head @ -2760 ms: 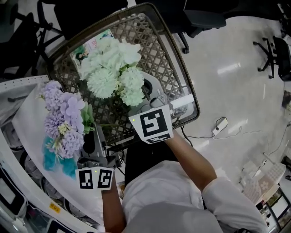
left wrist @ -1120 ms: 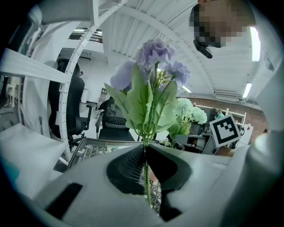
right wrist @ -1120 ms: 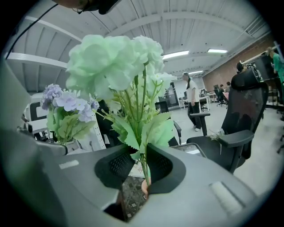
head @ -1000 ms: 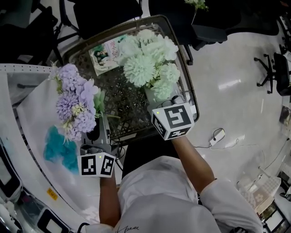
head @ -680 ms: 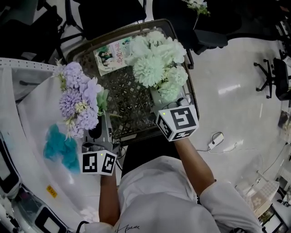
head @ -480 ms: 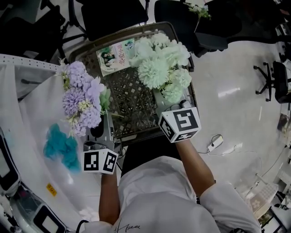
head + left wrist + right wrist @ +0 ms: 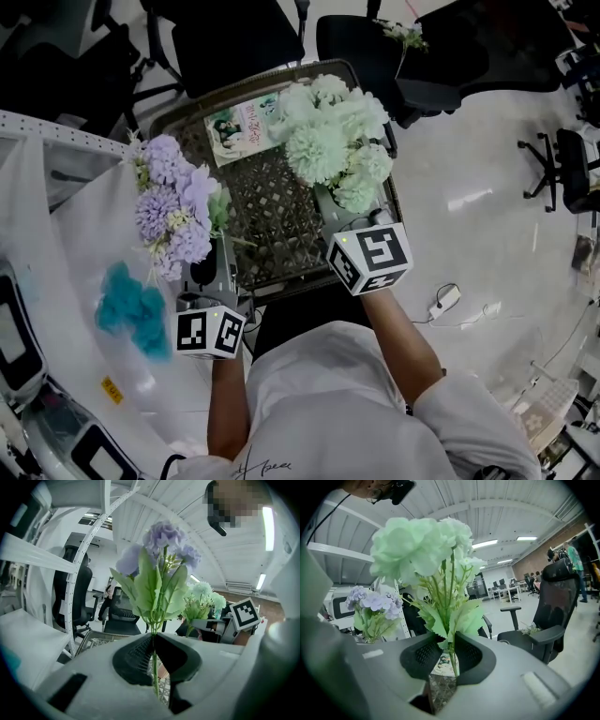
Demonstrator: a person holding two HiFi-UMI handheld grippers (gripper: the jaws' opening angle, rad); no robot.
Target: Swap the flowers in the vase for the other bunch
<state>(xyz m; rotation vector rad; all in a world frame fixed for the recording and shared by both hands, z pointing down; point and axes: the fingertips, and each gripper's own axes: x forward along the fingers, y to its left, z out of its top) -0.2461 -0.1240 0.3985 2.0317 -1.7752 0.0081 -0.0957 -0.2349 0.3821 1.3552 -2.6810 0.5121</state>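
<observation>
A bunch of purple flowers [image 7: 173, 206] stands upright over the edge of the white table [image 7: 66, 234]. My left gripper [image 7: 216, 248] is shut on its thin green stem [image 7: 153, 641]. A bunch of pale green flowers [image 7: 333, 131] hangs over the wicker basket [image 7: 272, 202], and my right gripper [image 7: 330, 199] is shut on its stems [image 7: 451, 656]. In the left gripper view the purple heads [image 7: 164, 536] fill the middle, with the green bunch [image 7: 204, 595] behind. The right gripper view shows the green heads [image 7: 422, 545] close up and the purple bunch [image 7: 372, 602] at left. No vase is in view.
A magazine [image 7: 239, 127] lies in the basket's far left corner. A teal fluffy thing [image 7: 131, 309] rests on the white table. Black office chairs [image 7: 375, 47] stand beyond the basket. A cable and plug [image 7: 445, 300] lie on the shiny floor at right.
The right gripper has risen a little with the green bunch. The left gripper keeps the purple bunch in about the same place. Both grips are unchanged.
</observation>
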